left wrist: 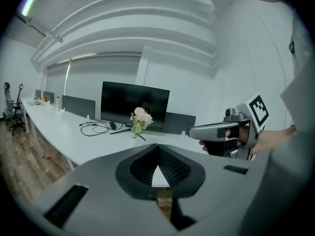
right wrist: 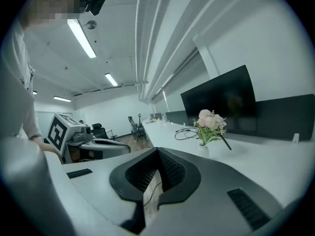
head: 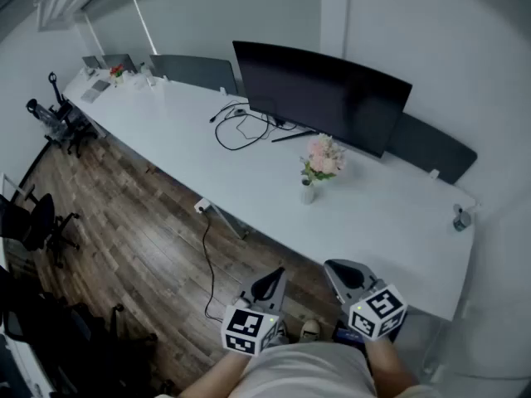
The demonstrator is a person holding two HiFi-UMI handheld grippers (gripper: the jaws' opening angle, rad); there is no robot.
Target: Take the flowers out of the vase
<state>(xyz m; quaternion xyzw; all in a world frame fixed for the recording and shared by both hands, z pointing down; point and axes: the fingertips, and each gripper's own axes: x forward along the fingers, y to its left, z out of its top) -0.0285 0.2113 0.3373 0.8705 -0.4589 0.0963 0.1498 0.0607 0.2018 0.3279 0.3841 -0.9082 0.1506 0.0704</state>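
Flowers [head: 323, 157] standing in vase [head: 308, 192], mid-desk [head: 382, 214] before monitor [head: 323, 94]; my left gripper [head: 269, 286] and right gripper [head: 348, 274] both closed, holding nothing.

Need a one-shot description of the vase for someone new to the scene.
Find the long white desk and the big black monitor on it. Just in front of the monitor stands a small white vase holding pink flowers. Its nearest neighbour is a flat loop of black cable; the vase alone stands upright with colour.

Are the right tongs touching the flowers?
Apart. Head view shows the right tongs at the near edge of the table, bare tabletop between them and the flowers.
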